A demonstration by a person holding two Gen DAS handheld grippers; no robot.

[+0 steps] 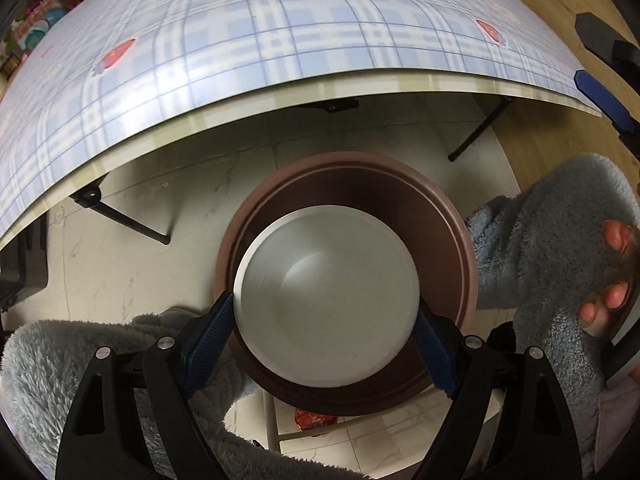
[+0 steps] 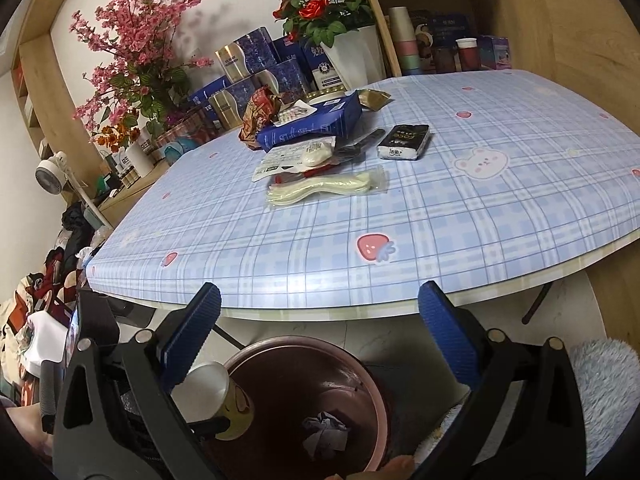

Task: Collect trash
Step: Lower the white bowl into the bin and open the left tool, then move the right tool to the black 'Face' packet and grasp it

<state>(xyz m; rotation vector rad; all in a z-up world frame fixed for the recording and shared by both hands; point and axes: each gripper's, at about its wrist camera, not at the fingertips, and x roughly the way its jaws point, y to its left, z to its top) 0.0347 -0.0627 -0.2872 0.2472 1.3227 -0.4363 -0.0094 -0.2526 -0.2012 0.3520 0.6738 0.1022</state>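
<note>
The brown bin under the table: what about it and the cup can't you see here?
- Left wrist view: the white paper cup in the left claw covers the inside of the round brown plastic bin.
- Right wrist view: the right claw hides part of the cup; the bin's near rim is cut off.

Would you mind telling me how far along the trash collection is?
Done: crumpled paper lies in the brown bin. In hand: the left gripper holds a paper cup over the bin. Left: wrappers and bagged cutlery on the table; the right gripper is open.
</note>
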